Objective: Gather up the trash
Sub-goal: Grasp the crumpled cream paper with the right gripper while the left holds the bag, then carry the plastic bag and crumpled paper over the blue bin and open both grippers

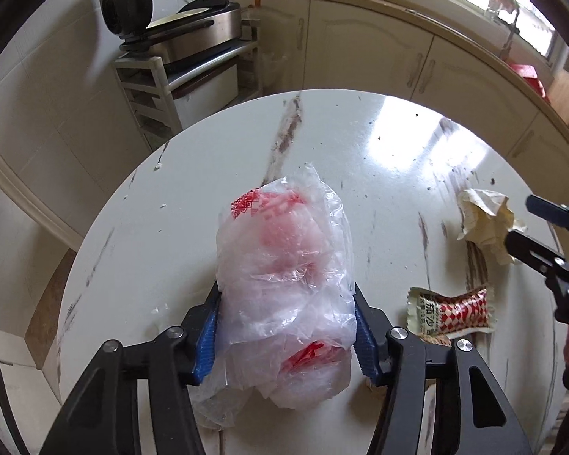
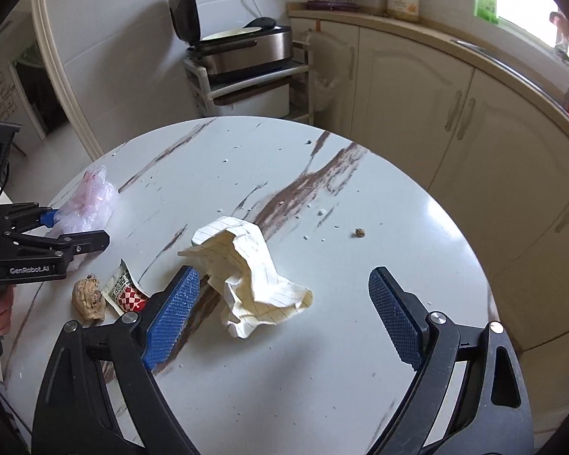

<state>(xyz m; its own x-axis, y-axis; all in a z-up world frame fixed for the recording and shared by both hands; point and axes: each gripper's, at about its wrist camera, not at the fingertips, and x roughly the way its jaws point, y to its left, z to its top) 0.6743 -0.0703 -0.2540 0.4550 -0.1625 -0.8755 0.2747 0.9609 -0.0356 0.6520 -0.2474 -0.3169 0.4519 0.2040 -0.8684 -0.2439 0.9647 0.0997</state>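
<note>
Plastic bag squeezed between left gripper pads on table. Right gripper wide apart around crumpled paper. Slippery bag might slide out when lifted.

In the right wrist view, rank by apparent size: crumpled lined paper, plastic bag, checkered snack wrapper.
1. crumpled lined paper, clearly largest, though nearest the camera
2. plastic bag, partly hidden
3. checkered snack wrapper, smallest, partly hidden

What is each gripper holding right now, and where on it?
Left gripper pinches the crumpled clear plastic bag with red print across its near half. Right gripper, open above the crumpled lined paper, holds nothing.
</note>
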